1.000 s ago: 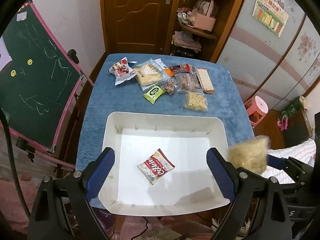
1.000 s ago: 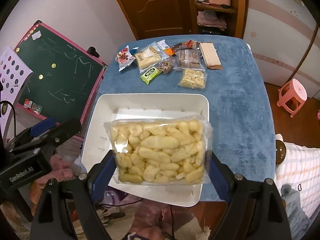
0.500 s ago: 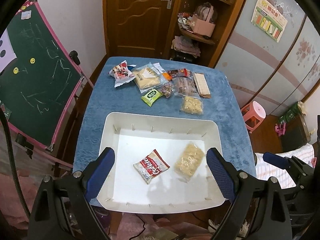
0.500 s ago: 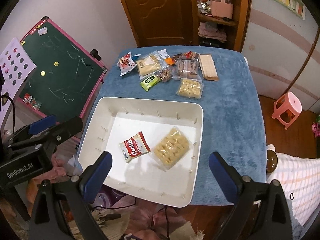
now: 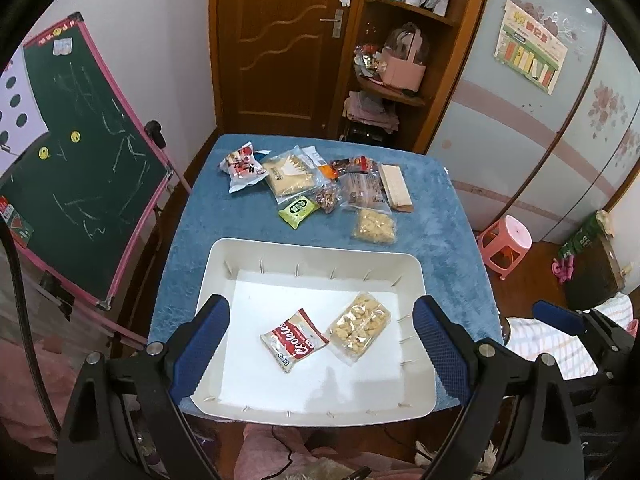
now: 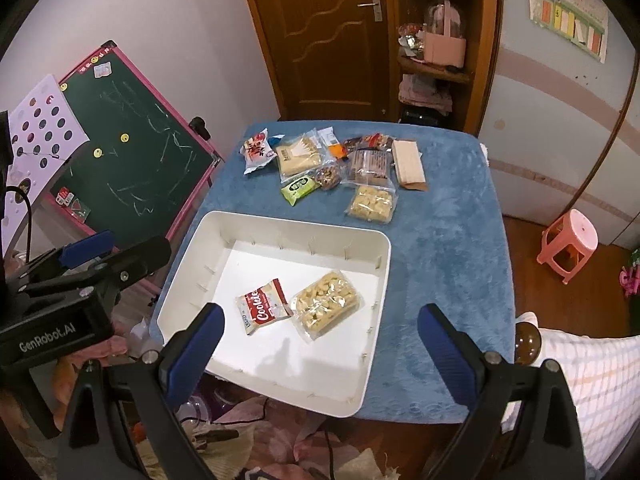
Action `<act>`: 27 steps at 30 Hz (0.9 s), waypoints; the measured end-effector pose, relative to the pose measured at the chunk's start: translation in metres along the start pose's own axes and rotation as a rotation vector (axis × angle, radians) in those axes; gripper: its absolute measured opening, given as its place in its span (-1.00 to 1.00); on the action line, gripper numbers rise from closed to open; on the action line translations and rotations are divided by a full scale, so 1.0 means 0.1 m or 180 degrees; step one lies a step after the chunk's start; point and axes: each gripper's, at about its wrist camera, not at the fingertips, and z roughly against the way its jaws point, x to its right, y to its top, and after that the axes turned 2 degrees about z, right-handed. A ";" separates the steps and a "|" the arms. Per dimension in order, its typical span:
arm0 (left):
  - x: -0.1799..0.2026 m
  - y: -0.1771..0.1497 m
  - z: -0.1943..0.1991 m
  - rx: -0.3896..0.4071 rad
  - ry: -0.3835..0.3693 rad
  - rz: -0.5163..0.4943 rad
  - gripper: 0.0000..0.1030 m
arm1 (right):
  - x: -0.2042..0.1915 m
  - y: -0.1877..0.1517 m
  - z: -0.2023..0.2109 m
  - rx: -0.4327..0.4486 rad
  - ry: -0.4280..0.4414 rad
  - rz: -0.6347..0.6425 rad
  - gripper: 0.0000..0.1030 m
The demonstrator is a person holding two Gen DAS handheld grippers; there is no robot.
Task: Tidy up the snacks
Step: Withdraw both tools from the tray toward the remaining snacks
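A white bin (image 5: 224,264) (image 6: 192,240) stands on the near half of a blue-covered table (image 5: 440,240). In it lie a red-and-white cookie pack (image 5: 294,339) (image 6: 262,306) and a clear bag of pale puffs (image 5: 360,326) (image 6: 326,304), side by side. Several more snack packs (image 5: 312,184) (image 6: 332,164) lie in a cluster at the table's far end. My left gripper (image 5: 320,344) is open and empty above the bin's near side. My right gripper (image 6: 320,344) is open and empty above the bin's near right corner.
A green chalkboard on a pink easel (image 5: 80,160) stands left of the table. A pink stool (image 5: 506,244) stands on the right. A wooden door and a shelf unit (image 5: 384,80) are behind the table. The left gripper's body (image 6: 60,300) shows at the right wrist view's left.
The right gripper opened and dropped the bag of puffs into the bin beside the cookie pack, then drew back and up. The left gripper also rose a little.
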 end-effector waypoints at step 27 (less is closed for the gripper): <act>0.10 0.26 -0.24 -0.0035 -0.0071 -0.0229 0.79 | 0.14 0.14 0.11 0.0366 -0.0003 -0.0153 0.58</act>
